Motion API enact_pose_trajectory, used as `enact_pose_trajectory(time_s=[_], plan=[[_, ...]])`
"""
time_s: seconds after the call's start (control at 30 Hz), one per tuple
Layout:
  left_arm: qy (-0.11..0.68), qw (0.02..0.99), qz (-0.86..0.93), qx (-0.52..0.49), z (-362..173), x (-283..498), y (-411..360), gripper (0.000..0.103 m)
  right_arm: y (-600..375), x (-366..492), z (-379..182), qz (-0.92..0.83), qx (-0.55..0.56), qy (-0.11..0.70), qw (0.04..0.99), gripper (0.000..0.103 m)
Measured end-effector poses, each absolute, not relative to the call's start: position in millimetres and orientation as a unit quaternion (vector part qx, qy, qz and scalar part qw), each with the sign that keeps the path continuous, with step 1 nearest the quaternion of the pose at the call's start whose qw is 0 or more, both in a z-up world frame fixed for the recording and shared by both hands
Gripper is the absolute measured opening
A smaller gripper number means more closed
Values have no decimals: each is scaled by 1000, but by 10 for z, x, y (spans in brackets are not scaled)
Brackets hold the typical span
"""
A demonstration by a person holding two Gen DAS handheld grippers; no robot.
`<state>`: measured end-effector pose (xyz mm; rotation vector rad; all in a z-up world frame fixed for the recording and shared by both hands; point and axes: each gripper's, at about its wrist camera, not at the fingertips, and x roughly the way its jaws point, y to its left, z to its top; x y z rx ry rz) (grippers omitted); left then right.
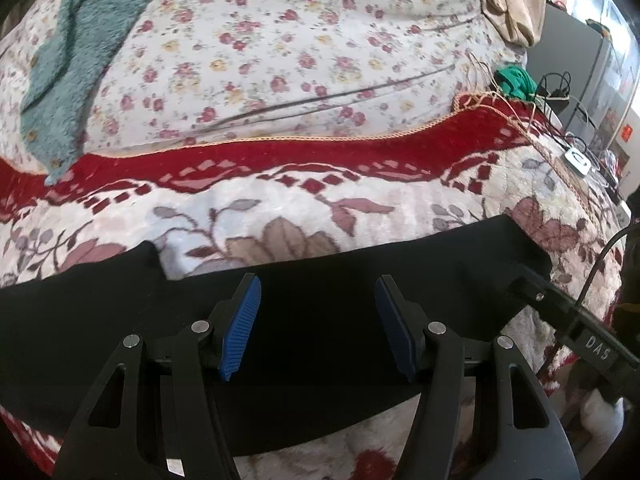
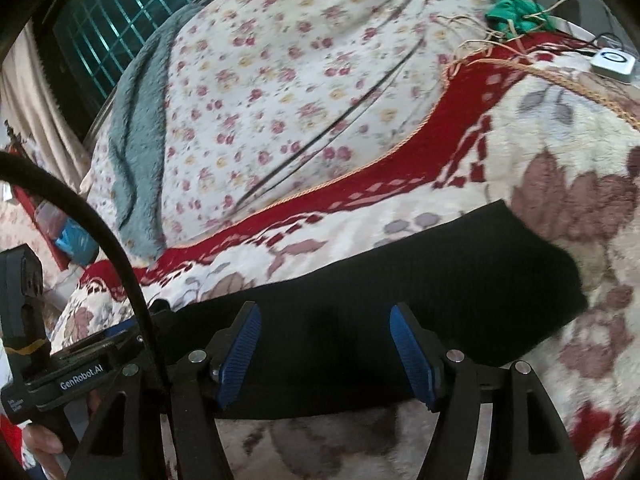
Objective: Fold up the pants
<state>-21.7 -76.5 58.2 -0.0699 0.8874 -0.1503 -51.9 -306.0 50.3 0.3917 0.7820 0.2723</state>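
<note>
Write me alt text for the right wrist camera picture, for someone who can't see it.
The right tool, its blue-padded jaws open, hovers over black pants lying flat across a cream and red flowered blanket on a bed. Beyond lie a small-flowered sheet and a teal fuzzy towel; the left tool shows at the left edge.

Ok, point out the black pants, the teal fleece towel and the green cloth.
black pants (image 1: 320, 320): left wrist view, middle of the fabric.
teal fleece towel (image 1: 80, 52): left wrist view, its middle.
green cloth (image 2: 516, 10): right wrist view, bunched centre.
</note>
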Motion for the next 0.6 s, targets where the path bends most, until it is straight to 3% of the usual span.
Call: enact_pose_trajectory(time_s=[0.6], plan=[[439,885,-153,7,534,160,-1303,60,-3906,-836,432,41,250,395,883,65]])
